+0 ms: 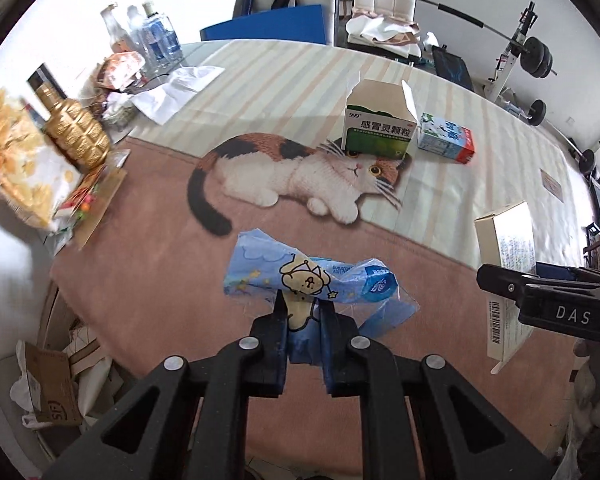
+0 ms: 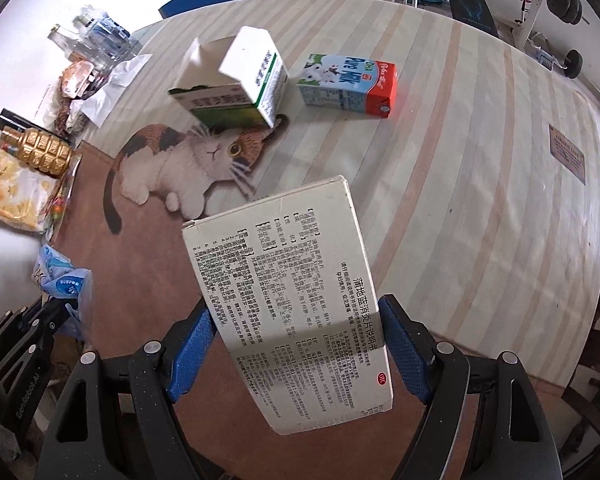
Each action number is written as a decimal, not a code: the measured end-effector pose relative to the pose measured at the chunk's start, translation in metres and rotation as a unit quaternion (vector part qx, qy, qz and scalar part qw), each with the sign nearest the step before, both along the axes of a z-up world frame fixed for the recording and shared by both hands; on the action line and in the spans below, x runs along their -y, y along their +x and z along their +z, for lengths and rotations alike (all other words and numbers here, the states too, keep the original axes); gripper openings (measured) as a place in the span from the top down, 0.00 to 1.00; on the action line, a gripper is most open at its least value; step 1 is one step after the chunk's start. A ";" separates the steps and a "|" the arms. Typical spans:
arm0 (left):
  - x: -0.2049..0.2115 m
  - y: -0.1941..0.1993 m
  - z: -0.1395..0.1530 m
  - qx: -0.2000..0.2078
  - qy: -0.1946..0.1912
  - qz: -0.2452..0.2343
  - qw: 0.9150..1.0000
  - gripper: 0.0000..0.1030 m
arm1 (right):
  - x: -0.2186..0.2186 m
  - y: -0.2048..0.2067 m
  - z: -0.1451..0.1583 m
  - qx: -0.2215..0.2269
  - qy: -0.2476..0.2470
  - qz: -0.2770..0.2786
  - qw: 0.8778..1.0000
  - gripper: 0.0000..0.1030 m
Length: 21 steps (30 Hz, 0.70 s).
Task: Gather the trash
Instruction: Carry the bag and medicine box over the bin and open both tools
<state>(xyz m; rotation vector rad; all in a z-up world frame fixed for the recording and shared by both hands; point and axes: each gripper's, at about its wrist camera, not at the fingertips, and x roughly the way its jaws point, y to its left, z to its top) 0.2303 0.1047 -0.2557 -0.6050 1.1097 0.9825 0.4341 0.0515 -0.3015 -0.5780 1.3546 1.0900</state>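
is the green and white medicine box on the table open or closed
Open. The green and white medicine box stands with its top flaps raised, and the right wrist view shows its hollow inside.

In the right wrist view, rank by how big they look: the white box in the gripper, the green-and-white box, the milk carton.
1. White box, largest, though it is closest to the camera, which exaggerates it.
2. Green-and-white box.
3. Milk carton, smallest, though not far behind the second.

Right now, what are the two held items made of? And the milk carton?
Blue wrapper: thin plastic film, glossy, crumpled and partly see-through. White box: matte printed paperboard, sharp folded edges, scuffed. Milk carton: looks like coated carton board, slight sheen; lining not visible.
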 end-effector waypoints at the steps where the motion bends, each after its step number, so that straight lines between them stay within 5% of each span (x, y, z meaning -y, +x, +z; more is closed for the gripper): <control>1: 0.012 -0.011 0.004 0.005 0.003 -0.001 1.000 0.90 | 0.012 -0.010 0.005 -0.001 0.006 0.000 1.000 0.21; 6: 0.068 -0.070 0.007 0.019 -0.001 0.000 1.000 0.90 | 0.077 -0.076 0.022 -0.003 0.028 0.000 1.000 0.21; 11: 0.125 -0.136 -0.017 0.023 -0.043 0.015 0.999 0.90 | 0.147 -0.152 0.008 -0.037 0.017 -0.006 0.999 0.21; 17: 0.169 -0.194 -0.098 0.012 -0.125 0.039 0.991 0.90 | 0.209 -0.224 -0.061 -0.078 -0.029 0.014 0.996 0.21; 21: 0.176 -0.218 -0.178 0.020 -0.188 0.076 0.979 0.90 | 0.236 -0.257 -0.147 -0.094 -0.086 0.027 0.991 0.21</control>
